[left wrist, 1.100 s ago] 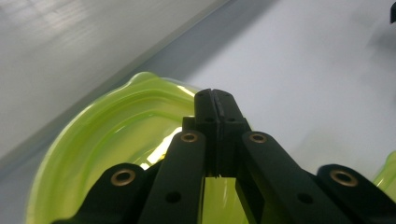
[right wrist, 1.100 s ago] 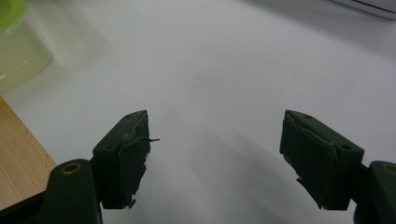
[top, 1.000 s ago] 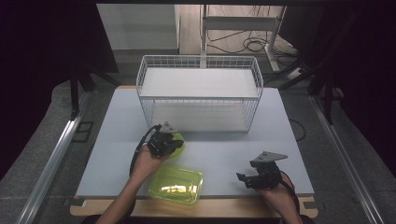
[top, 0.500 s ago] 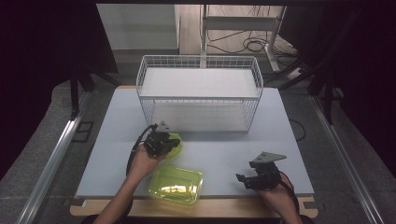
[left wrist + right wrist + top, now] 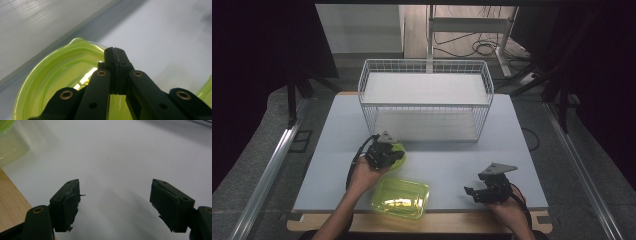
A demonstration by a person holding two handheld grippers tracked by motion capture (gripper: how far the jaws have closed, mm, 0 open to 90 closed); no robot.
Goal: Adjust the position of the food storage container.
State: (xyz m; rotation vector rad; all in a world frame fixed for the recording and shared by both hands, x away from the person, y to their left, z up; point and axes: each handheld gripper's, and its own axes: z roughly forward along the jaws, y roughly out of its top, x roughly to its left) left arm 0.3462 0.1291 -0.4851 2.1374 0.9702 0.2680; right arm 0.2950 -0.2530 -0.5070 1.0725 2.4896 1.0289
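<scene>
Barely shifted since a second ago: left gripper (image 5: 384, 152) sits over the round green lid (image 5: 396, 155) at 12 o'clock from the green container (image 5: 401, 198), jaws pressed together at the lid's rim (image 5: 75, 65), apparently pinching it. Right gripper (image 5: 492, 187), at 3 o'clock from the container, unmoved, jaws apart over bare table (image 5: 130, 157). Wire basket (image 5: 426, 100) at the far side.

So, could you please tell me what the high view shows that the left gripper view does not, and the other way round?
High view: the white wire basket, the rectangular yellow-green plastic container near the table's front edge, and the open right gripper. Left gripper view: close up, the left gripper has its jaws pressed together above the round yellow-green plastic lid. Both views show that lid, that gripper and the pale grey table.
</scene>
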